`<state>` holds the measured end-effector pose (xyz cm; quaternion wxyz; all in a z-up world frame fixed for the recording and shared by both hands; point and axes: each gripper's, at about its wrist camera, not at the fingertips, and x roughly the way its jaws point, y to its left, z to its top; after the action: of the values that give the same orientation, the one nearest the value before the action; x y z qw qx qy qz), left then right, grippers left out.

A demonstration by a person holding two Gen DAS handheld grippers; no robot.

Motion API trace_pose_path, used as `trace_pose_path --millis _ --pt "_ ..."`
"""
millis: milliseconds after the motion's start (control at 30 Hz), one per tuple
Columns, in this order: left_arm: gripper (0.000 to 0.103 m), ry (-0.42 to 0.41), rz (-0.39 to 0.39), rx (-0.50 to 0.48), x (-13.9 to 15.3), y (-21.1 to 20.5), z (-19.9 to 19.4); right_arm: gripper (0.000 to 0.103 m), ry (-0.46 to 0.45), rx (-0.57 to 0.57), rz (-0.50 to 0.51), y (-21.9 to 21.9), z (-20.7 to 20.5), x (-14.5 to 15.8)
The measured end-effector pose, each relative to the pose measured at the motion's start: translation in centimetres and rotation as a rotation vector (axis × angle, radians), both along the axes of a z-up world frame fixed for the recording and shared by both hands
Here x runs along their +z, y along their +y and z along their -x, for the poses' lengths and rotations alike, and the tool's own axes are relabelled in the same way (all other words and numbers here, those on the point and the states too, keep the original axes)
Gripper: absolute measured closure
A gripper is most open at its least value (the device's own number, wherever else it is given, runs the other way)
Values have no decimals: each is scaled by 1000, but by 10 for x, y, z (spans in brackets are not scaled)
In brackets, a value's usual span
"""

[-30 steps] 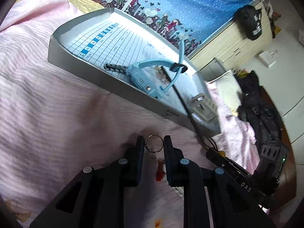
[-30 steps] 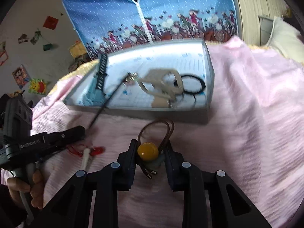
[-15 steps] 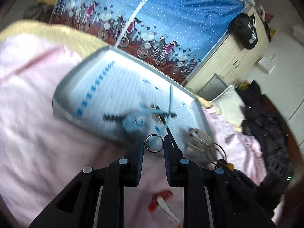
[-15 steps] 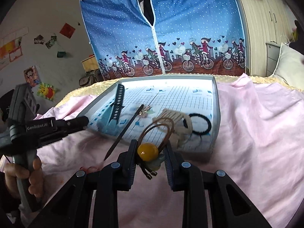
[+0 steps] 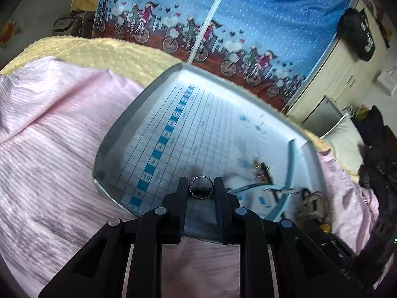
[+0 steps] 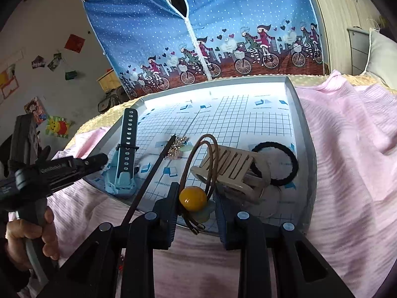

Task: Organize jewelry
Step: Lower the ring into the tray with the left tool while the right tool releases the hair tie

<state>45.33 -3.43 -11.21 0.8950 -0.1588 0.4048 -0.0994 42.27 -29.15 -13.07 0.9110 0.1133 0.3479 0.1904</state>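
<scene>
Jewelry sorting well under way on a bed [image 5: 49,129] draped in pink: a grey tray [image 6: 304,149] lined with grid paper already holds a blue watch [image 6: 124,159], a beige hair claw [image 6: 235,171], a black hair tie [image 6: 275,164], a small gold trinket [image 6: 177,146] and a thin dark stick [image 6: 148,181] whose lower end pokes out over the tray's near rim. Two pieces appear left to set down, each in the grip of a tool.

The left hand-held gripper [image 5: 200,191] is clamped on a silver ring [image 5: 201,190], pinched edge to edge between its fingers, and hovers above the tray's near left corner, over bare grid paper beside the column of blue squares. It looks poised to lower and let go, judging by how it sits above the open floor of the tray.

The right hand-held gripper [image 6: 194,202] is clamped on a brown cord hair band with a yellow bead [image 6: 193,198]; the bead sits between the fingers and the cord loops rise toward the tray's middle, just in front of the hair claw. It hangs over the tray's near rim. Whether the loops touch the claw cannot be told.

From the right wrist view, a person's hand [image 6: 29,236] grips the handle of the left tool, left of the tray, its nose reaching in over the tray near the watch
</scene>
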Motion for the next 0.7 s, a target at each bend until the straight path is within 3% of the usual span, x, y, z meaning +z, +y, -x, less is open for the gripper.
trace_pose_path --millis 233,300,333,433,500,600,667,700 --pt "83 17 -32 -2 -6 -6 1 72 5 0 20 0 -1 0" --pt "74 12 -53 0 -2 -8 4 61 2 -5 22 0 0 0" --pt "66 4 -68 -1 0 -10 7 54 -3 -10 19 -1 1 1" --pt "37 -24 -113 -19 9 -16 17 45 -13 -26 20 -4 6 5" --pt "30 -36 -153 -19 14 -20 24 39 -21 -39 22 -6 11 9" --pt "19 -65 -214 -18 21 -25 41 19 -50 -62 15 -11 23 18" --pt "7 -117 -251 -5 29 -26 61 15 -78 -72 9 -15 33 28" --pt "5 -139 -255 0 32 -25 68 10 -89 -76 9 -16 38 33"
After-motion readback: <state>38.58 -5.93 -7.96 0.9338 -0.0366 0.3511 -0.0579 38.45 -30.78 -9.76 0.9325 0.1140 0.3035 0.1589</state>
